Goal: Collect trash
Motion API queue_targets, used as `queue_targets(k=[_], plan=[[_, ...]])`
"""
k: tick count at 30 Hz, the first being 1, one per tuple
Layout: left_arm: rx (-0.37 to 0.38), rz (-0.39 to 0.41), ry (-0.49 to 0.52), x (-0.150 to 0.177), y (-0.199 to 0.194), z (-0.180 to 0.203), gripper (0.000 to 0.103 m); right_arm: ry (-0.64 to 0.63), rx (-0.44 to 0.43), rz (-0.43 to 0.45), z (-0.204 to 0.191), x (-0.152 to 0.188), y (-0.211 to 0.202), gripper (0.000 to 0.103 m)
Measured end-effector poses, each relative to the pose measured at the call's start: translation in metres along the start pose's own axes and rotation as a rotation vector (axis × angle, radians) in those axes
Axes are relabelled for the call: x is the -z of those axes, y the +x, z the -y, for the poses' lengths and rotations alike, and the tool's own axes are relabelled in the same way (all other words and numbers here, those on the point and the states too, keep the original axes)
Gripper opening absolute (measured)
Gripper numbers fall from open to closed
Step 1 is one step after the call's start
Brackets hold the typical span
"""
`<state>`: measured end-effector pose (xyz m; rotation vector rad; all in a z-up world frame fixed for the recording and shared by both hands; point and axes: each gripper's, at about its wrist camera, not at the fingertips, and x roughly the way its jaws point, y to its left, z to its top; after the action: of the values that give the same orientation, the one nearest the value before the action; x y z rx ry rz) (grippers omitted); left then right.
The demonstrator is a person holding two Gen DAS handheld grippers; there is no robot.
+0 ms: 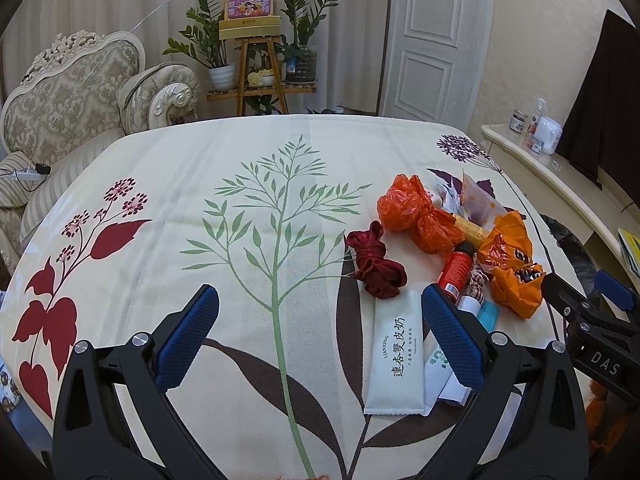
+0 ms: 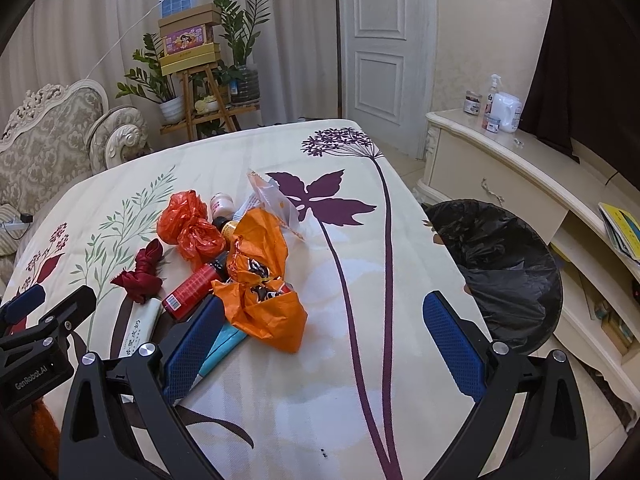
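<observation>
Your trash sits in a loose heap on the right half of the table (image 1: 280, 148), near the edge that faces the black-lined bin (image 2: 508, 268) standing on the floor just beside it. Nearest your right gripper (image 2: 324, 340) lies the crumpled orange bag (image 2: 260, 280), with a red bottle (image 2: 192, 290) touching its left side. The bottle lies flat, its long axis running diagonally, dark cap toward the far side of the pile and barcoded base toward you. Beside it, the white sachet (image 1: 396, 356) also lies flat, long axis running roughly away from you, one short end near the dark red knotted cloth (image 1: 374, 266). A second red-orange bag (image 1: 412, 216) and a clear wrapper (image 2: 276, 200) lie farther back.

Both tools are released: the right gripper's jaws stand wide apart above the cloth, its left pad just beside the orange bag but not closed on it; your left gripper (image 1: 320, 340) is spread too, straddling bare cloth and the sachet, holding nothing.

I judge you are at the start of a pick, nothing lifted yet. The next move calls for shifting the right gripper left so the orange bag sits between the pads, closing on a bunched fold, then carrying it right over the table edge to the bin
</observation>
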<state>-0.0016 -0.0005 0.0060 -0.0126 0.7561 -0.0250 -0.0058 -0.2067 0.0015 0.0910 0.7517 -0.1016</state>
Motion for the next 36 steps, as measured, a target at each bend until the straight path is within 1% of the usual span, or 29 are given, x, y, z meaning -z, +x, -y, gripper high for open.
queue_targets(k=[11,21,24,25,36], plan=[[0.012,-0.012,0.011,0.0007,0.0008,0.005,0.099,-0.003,-0.004,-0.001,-0.0025,0.0017,0.0001,0.097],[0.004,-0.015,0.006,0.0007,0.0,0.0048,0.099,-0.008,-0.009,-0.003,-0.0025,0.0016,0.0007,0.097],[0.011,-0.02,0.004,0.0,-0.0001,0.0029,0.096,-0.007,-0.009,-0.003,-0.0028,0.0018,0.0007,0.097],[0.008,-0.021,0.005,0.0002,-0.0001,0.0031,0.093,-0.006,-0.01,-0.004,-0.0032,0.0022,0.0006,0.097],[0.009,-0.014,-0.005,-0.0003,0.0012,0.0006,0.093,-0.005,-0.007,-0.002,-0.0016,0.002,0.0012,0.097]])
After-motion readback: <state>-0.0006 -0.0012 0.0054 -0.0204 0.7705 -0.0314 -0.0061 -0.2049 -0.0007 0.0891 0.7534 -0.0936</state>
